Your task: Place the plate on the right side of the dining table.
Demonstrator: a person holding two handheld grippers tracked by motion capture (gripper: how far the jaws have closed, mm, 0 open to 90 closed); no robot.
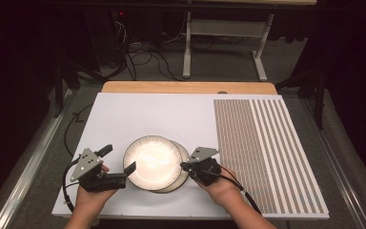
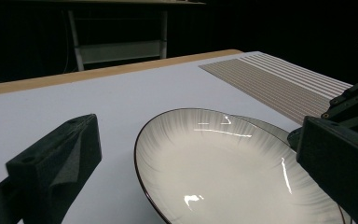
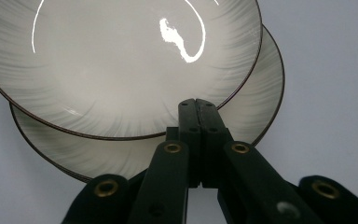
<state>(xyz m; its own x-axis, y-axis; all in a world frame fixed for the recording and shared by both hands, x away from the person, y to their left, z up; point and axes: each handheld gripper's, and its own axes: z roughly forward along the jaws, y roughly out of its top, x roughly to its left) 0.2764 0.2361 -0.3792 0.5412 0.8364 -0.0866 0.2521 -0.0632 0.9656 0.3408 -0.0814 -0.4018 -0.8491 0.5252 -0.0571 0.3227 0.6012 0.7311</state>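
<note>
Plates sit stacked and offset at lower centre of the worktop (image 1: pixel 124 114): top plate (image 1: pixel 151 161) shifted left over the bottom plate (image 1: pixel 183 176). Our right claw (image 1: pixel 185 166) is clenched with nothing in it, tips right at the stack's right edge, so it's nearest. Our left claw (image 1: pixel 119 160) is released, its jaws straddling the top plate's left rim without pinching it.
</note>
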